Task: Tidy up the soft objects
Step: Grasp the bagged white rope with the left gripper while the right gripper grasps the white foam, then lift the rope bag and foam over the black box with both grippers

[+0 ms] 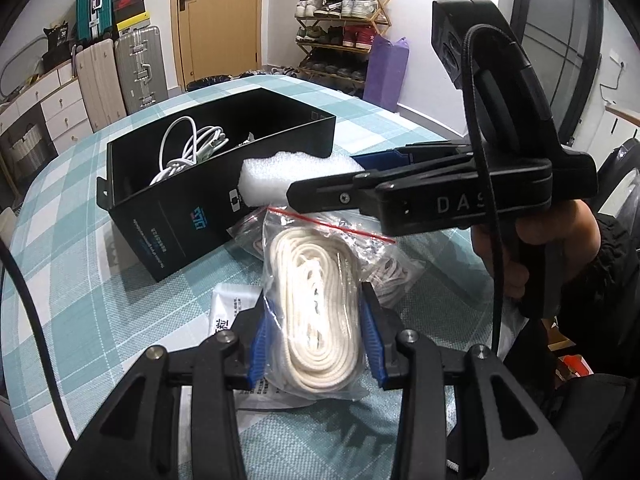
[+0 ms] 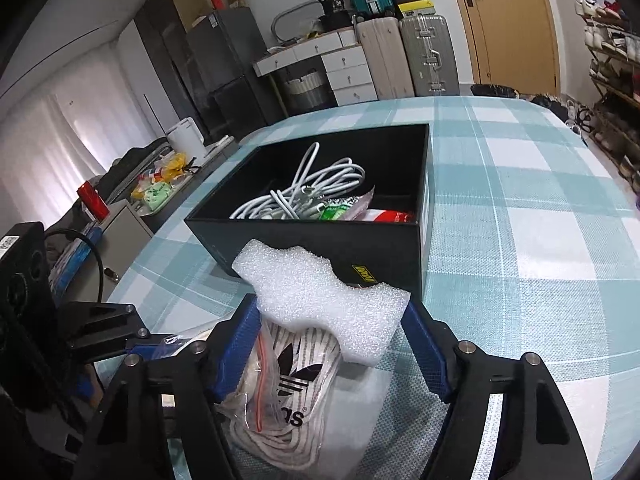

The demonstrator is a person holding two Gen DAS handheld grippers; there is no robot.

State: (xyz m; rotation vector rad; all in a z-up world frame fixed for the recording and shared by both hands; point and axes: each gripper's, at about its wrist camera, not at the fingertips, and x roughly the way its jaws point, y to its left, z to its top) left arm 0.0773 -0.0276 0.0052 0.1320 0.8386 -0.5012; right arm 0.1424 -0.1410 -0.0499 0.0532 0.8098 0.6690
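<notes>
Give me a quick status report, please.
Left gripper shut on rope bag. Right gripper shut on foam, short of box. Nothing in the way.

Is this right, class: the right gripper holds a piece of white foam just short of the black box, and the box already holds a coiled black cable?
One detail is wrong. The cable in the black box is white, not black, as the right wrist view shows. The rest stands: the right gripper holds the white foam just short of the box.

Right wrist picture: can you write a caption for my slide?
Right gripper holds a white foam piece near a black box containing white cables.
</notes>
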